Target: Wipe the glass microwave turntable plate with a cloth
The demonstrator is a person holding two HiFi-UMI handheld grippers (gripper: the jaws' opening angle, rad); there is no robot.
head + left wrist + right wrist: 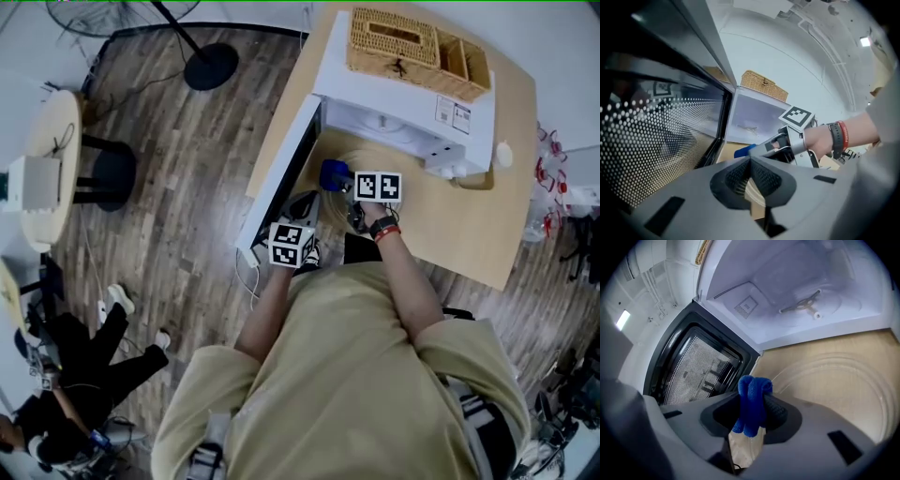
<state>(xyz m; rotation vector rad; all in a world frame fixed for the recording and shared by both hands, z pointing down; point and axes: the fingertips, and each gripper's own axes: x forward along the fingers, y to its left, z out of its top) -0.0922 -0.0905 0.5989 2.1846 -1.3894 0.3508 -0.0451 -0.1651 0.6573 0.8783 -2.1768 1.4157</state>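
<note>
Pinching the near rim of the clear, ring-moulded glass plate (843, 380) with our left gripper (749, 158), we clamp a bunched blue cloth (751, 404) in our right gripper (753, 401) over it; the plate lies flat on the wooden table (469, 234) before the open white microwave (797, 296).

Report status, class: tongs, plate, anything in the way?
Left tongs shut on glass plate rim. Right tongs shut on blue cloth, plate just ahead, contact unclear. Microwave door open alongside, not blocking.
</note>
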